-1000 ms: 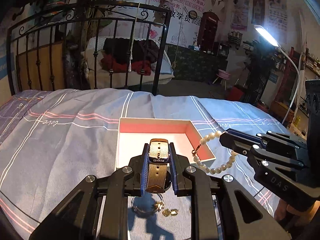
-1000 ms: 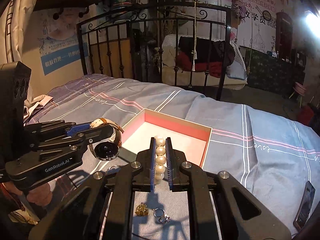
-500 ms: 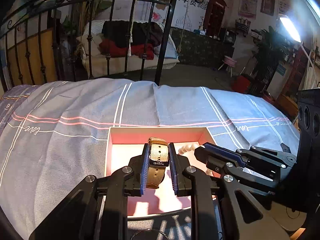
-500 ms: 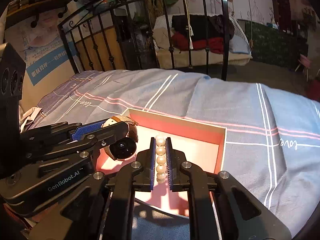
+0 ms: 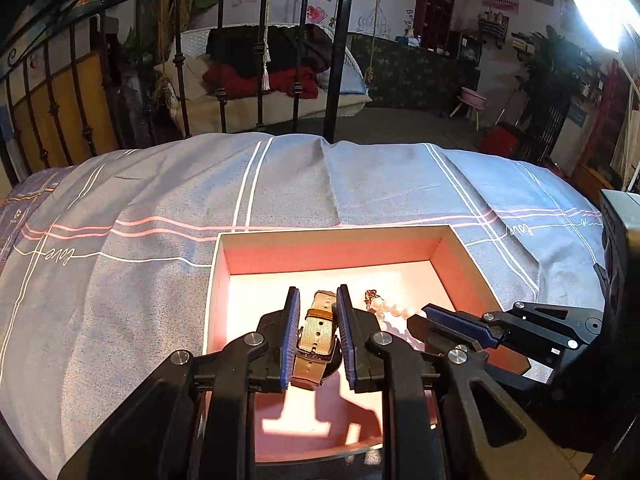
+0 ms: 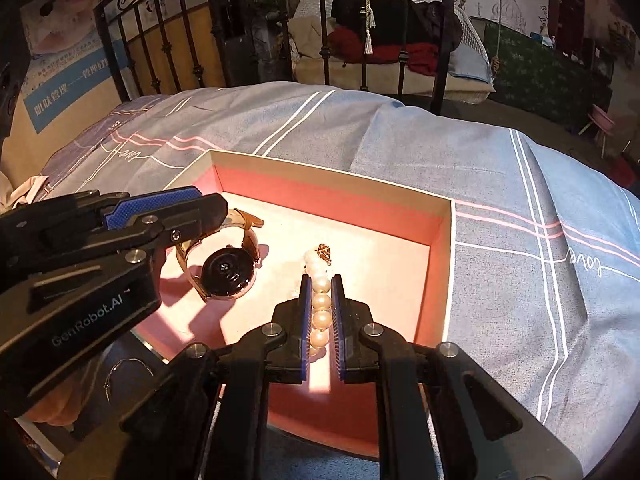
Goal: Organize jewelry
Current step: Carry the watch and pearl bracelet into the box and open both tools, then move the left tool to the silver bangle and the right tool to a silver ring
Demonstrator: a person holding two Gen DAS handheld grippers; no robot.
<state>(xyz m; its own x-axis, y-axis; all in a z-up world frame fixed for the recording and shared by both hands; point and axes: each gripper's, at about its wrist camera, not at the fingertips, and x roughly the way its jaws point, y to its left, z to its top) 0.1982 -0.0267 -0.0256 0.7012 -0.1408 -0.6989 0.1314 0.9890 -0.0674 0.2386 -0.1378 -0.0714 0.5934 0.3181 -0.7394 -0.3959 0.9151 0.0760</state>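
Note:
A pink-lined open box lies on the bed. A watch with a tan strap and dark face rests on the box floor. My left gripper has opened a little; the pads stand slightly apart from the strap. My right gripper is low inside the box, shut on a pearl bracelet whose clasp end lies on the floor.
The grey-blue striped bedspread surrounds the box. A thin bangle lies near the box's front left corner. A black iron bed rail stands at the far edge.
Both grippers moved forward and down into the box. The left jaws widened and the watch now rests on the box floor. The pearls now touch the floor.

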